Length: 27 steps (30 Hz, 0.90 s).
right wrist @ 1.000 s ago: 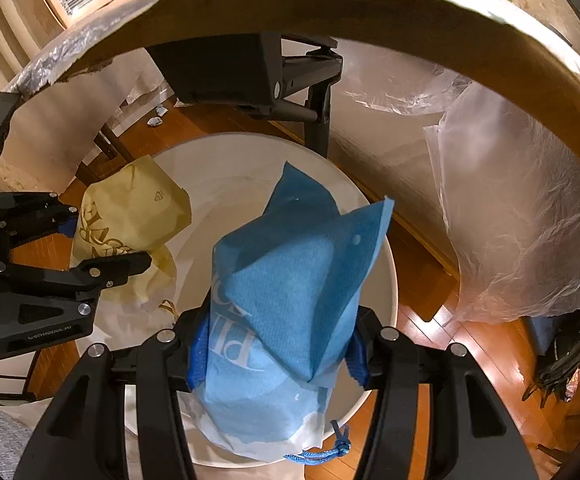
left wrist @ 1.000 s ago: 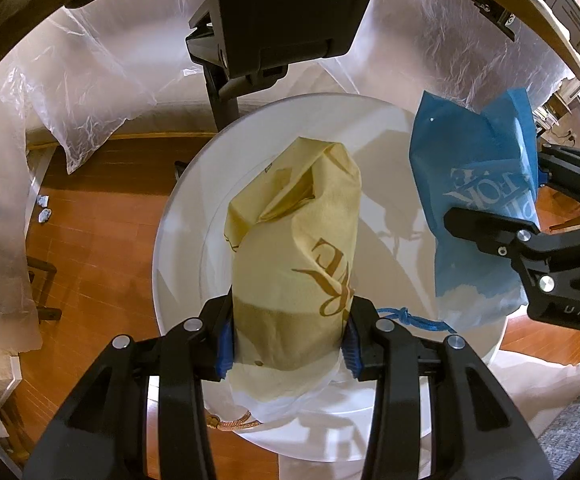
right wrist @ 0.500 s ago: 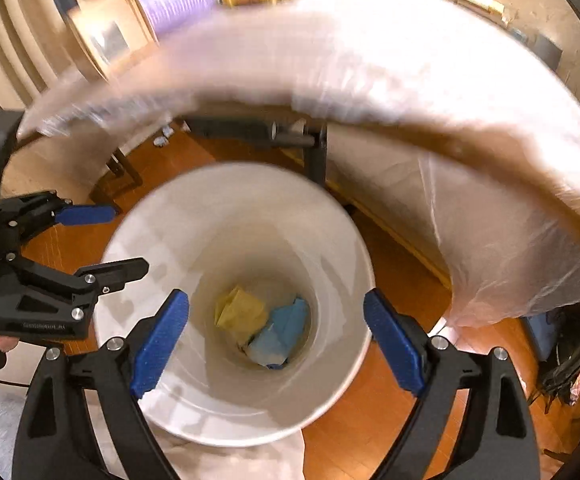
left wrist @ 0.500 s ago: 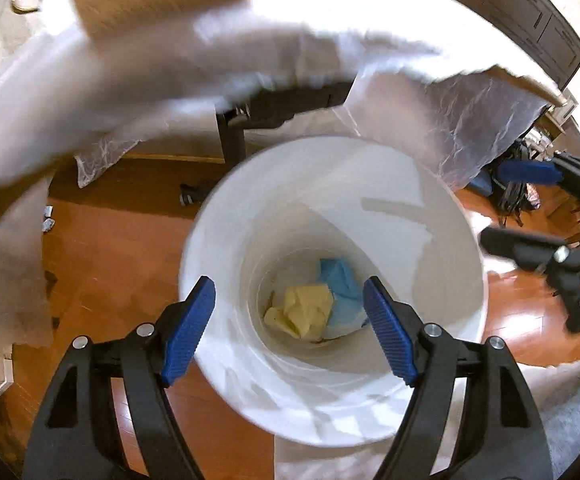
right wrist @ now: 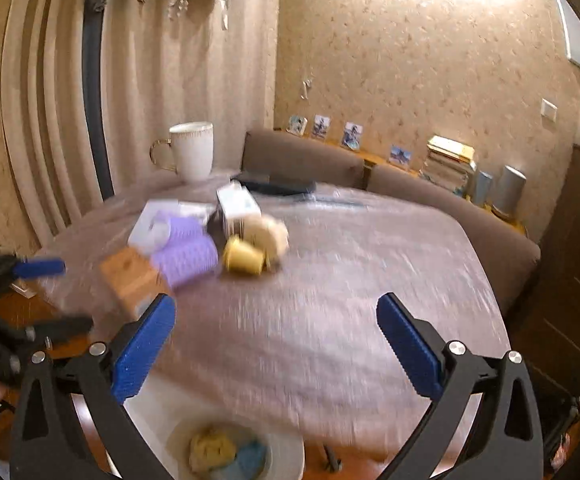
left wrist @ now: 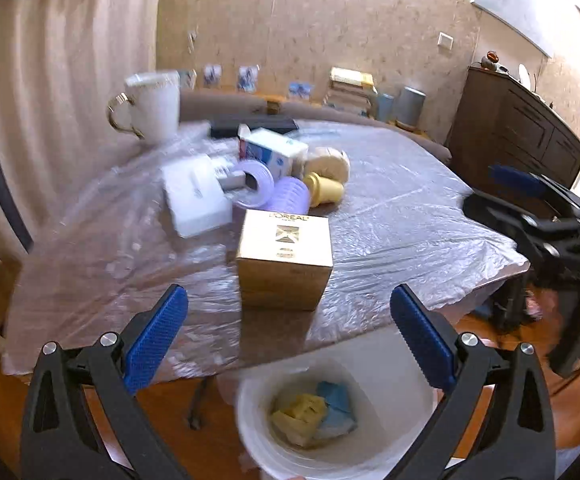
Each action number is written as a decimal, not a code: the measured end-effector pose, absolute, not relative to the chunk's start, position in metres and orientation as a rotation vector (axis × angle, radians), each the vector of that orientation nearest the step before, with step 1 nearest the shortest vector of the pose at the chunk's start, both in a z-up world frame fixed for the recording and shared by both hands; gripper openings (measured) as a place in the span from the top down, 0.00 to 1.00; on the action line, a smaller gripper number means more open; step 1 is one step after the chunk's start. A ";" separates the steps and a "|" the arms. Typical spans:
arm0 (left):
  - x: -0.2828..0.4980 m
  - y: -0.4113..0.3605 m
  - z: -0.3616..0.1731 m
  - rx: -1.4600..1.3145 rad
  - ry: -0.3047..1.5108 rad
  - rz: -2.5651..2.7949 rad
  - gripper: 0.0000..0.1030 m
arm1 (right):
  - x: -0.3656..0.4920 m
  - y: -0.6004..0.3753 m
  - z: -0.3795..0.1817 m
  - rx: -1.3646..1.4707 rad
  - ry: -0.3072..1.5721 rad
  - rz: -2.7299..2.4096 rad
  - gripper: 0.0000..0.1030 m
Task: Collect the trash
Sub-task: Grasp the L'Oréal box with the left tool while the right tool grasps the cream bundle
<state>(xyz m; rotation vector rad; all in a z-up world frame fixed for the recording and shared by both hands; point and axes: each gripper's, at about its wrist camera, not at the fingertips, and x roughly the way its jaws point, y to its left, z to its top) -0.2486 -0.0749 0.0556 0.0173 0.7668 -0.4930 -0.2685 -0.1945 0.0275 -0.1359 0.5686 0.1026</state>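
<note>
A white bin (left wrist: 258,424) stands on the floor below the table edge, with a yellow bag (left wrist: 299,414) and a blue bag (left wrist: 335,400) lying in it; it also shows in the right wrist view (right wrist: 290,456). My left gripper (left wrist: 288,340) is open and empty, raised above the bin and facing the table. A gold L'Oreal box (left wrist: 284,258) stands just beyond it. My right gripper (right wrist: 276,350) is open and empty, also facing the table. The right gripper shows at the right of the left wrist view (left wrist: 529,216).
The table (left wrist: 389,216) is covered in clear plastic. On it lie purple rolls (left wrist: 274,190), a yellow cup (left wrist: 325,192), a white box (left wrist: 196,200), a blue-white carton (left wrist: 272,152) and a white mug (left wrist: 154,104). A dark cabinet (left wrist: 517,132) stands at the right.
Both grippers let go of their bags, which dropped into the bin. Both then swung up from the bin to face the tabletop, jaws open.
</note>
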 end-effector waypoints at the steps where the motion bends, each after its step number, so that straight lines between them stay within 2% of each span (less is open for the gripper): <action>1: -0.246 -0.075 0.054 0.000 0.776 -0.493 0.01 | -0.259 -0.195 0.028 -0.135 0.575 0.109 0.04; 9: -0.225 -0.087 0.037 -0.016 0.833 -0.428 0.01 | -0.162 -0.185 0.006 -0.007 0.730 0.110 0.04; 18: -0.211 -0.094 0.034 0.024 0.808 -0.383 0.02 | -0.105 -0.195 -0.030 0.198 0.844 0.074 0.05; 22: -0.202 -0.095 0.029 0.028 0.825 -0.385 0.14 | -0.092 -0.195 -0.041 0.217 0.869 0.072 0.15; 27: -0.198 -0.097 0.027 0.032 0.832 -0.400 0.20 | -0.085 -0.193 -0.045 0.210 0.873 0.073 0.21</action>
